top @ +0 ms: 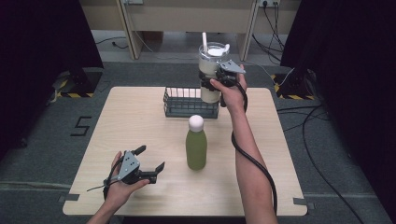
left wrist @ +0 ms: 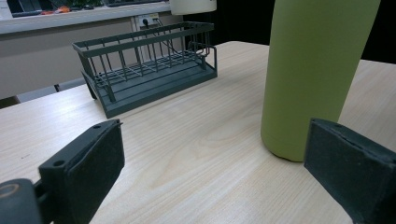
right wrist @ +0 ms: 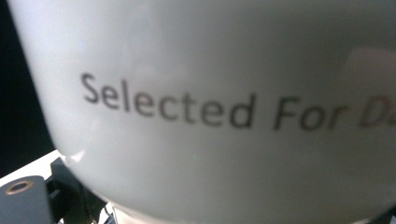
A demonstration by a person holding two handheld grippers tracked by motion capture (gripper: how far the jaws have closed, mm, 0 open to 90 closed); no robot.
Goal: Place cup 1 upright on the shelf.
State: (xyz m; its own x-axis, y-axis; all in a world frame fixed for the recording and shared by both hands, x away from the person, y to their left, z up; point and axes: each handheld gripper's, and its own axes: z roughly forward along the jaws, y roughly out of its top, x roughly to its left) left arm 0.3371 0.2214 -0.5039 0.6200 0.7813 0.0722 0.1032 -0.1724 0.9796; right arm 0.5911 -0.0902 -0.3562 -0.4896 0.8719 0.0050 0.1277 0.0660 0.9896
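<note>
Item: white tumbler [top: 211,70] with straw, clamped in right gripper [top: 223,78], held above wire basket [top: 190,111]; lower upright, release gently. Left gripper [top: 149,163] gapes empty beside green bottle [top: 196,148].

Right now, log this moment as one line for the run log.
right gripper: shut on white lidded cup with straw, above wire basket | left gripper: open, empty | green bottle: upright on table
</note>
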